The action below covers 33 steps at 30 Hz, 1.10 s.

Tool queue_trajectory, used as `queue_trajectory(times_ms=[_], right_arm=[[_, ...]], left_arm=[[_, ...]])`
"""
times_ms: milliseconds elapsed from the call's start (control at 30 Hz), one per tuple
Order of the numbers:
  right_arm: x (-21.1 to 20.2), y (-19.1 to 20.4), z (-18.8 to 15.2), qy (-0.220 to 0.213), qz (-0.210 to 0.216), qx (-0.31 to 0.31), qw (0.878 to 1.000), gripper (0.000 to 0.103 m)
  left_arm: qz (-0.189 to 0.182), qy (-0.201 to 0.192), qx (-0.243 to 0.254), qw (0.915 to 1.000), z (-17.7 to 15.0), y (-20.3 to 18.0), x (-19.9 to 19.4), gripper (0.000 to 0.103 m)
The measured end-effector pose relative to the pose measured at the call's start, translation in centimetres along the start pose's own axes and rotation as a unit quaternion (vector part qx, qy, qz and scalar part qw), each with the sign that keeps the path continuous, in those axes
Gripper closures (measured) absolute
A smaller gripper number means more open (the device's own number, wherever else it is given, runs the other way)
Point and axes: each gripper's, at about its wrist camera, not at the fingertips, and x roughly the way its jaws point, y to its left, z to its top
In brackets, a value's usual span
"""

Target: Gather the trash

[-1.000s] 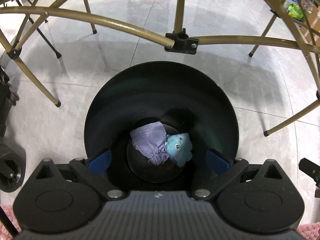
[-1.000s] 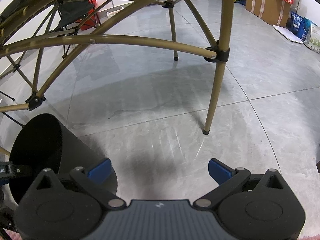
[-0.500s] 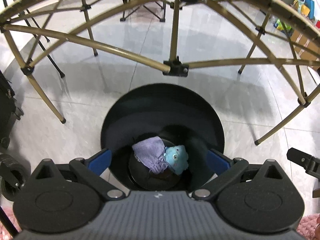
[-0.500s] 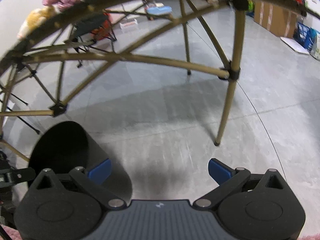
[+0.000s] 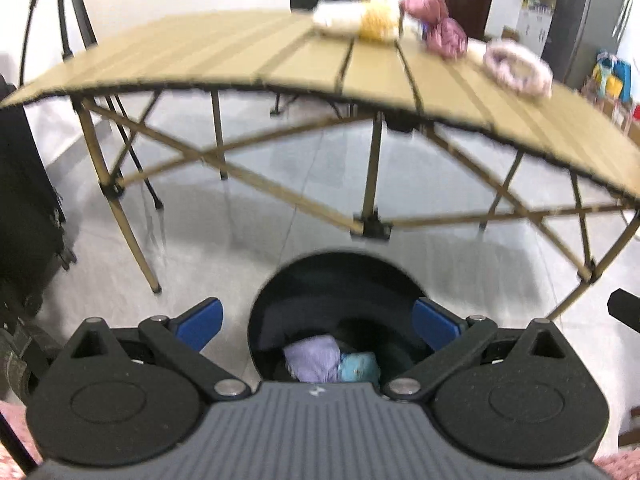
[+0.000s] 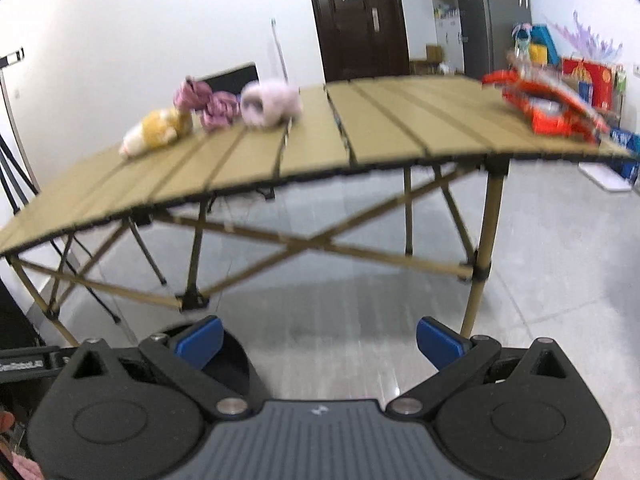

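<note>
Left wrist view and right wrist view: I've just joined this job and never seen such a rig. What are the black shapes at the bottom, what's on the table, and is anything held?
There is no robot arm: a person carries two hand-held tongs, each with a camera looking forward along its blue-tipped fingers. The black shapes are the tongs' own bodies.

In the left wrist view the left tongs are open and hold nothing. Below them stands a round black bin on the grey floor, holding a lilac cloth and a small turquoise plush toy.

In the right wrist view the right tongs are open and empty too. Ahead is a tan slatted folding table. On it lie a yellow and white plush toy, a pink knotted fabric bundle, a pale pink fluffy roll and a crumpled red wrapper. Both pictures are blurred.
</note>
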Motion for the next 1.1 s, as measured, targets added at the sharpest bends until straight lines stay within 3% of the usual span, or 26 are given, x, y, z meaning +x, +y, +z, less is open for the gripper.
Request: queue_trajectory(times_ms=[200,533,833,1100], right_arm=[[-1.5,0.1,2.4,-0.066,0.01,-0.015,0.998,0.0],[-0.5,2.0,7.2,-0.147,0.038,-0.05,0.987,0.0],[3.4,2.9,10.9,-0.155,0.043,-0.021,0.987,0.0],[6.9,5.3,13.8,-0.159,0.052,-0.036,0.985,0.0]], left_arm=[[-0.02,-0.056,-0.014,0.9981,2.2,0.5,-2.9,0.0],[-0.016,-0.134,0.008,0.9908,6.6,-0.4,-4.8,0.0],[-0.019,-0.157,-0.002,0.9875,10.7,-0.9,-2.7,0.0],[-0.011,-0.158,-0.003,0.9874,13.7,-1.1,0.0,0.0]])
